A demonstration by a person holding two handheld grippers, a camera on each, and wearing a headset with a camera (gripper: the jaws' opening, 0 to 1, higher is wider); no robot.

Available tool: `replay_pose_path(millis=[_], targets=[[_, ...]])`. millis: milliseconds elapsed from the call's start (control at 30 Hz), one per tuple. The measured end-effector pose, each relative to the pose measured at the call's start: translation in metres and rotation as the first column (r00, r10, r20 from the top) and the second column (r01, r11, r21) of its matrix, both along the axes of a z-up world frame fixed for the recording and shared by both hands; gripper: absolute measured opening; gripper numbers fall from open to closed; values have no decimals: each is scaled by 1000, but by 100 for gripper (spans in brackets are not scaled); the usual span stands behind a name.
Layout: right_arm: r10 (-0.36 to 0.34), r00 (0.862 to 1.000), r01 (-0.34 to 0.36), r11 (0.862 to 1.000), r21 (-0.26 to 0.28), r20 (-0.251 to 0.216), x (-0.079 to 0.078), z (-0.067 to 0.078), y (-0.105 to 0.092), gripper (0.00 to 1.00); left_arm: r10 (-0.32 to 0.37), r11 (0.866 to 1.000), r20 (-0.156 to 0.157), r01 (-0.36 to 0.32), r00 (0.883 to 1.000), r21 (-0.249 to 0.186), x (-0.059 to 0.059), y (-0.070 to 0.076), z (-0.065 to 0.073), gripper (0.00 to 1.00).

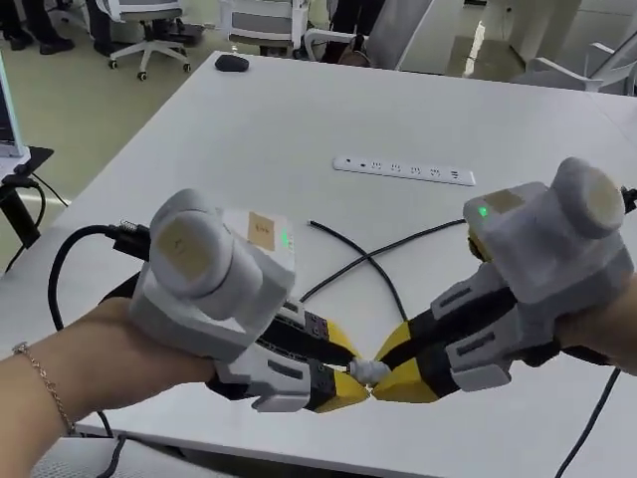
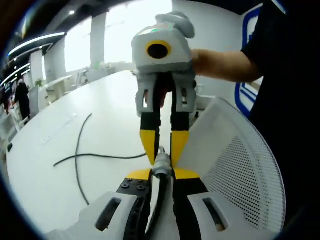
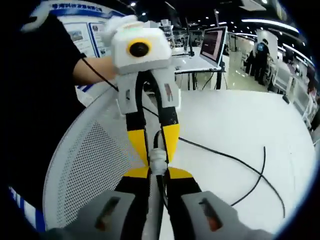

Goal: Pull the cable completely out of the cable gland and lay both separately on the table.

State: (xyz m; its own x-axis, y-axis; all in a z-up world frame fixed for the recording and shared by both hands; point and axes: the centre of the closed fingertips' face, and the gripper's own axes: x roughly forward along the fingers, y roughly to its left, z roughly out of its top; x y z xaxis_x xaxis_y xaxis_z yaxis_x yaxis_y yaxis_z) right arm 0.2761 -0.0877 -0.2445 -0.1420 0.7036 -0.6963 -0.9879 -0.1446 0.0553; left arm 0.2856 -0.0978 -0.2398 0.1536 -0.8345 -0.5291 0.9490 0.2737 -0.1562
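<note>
One table [image 1: 299, 119], two grippers nose to nose over its near edge.
Left gripper [image 1: 348, 376] is clamped on the cable [image 1: 348, 244] just behind the gland [image 1: 368, 371], with the cable running back between its jaws. Right gripper [image 1: 395, 370] pinches the gland itself, I think; the yellow tips crowd it. Power strip [image 1: 403, 169] lies farther back. Loose cable lies in crossed strands between strip and grippers. Gland sits on the cable, held in the air.
</note>
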Motion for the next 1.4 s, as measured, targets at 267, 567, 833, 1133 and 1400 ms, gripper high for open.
replay_pose_path(millis=[267, 567, 833, 1133, 1400], targets=[[4, 939, 10, 999, -39, 343, 16, 1, -1, 10, 84, 993, -113, -93, 990, -75, 13, 4, 1, 16], [-74, 990, 74, 997, 3, 121, 14, 2, -6, 14, 36, 999, 32, -36, 999, -6, 8, 1, 1, 16], [-20, 999, 19, 1000, -11, -47, 4, 3, -8, 21, -182, 969, 296, 119, 938, 218, -4, -5, 0, 16], [29, 1000, -27, 996, -83, 13, 1, -10, -9, 12, -183, 964, 295, 113, 938, 241, 0, -9, -7, 16], [10, 976, 11, 995, -95, 217, 11, -8, -7, 12, 14, 995, 101, -24, 995, 95, 9, -6, -4, 16]])
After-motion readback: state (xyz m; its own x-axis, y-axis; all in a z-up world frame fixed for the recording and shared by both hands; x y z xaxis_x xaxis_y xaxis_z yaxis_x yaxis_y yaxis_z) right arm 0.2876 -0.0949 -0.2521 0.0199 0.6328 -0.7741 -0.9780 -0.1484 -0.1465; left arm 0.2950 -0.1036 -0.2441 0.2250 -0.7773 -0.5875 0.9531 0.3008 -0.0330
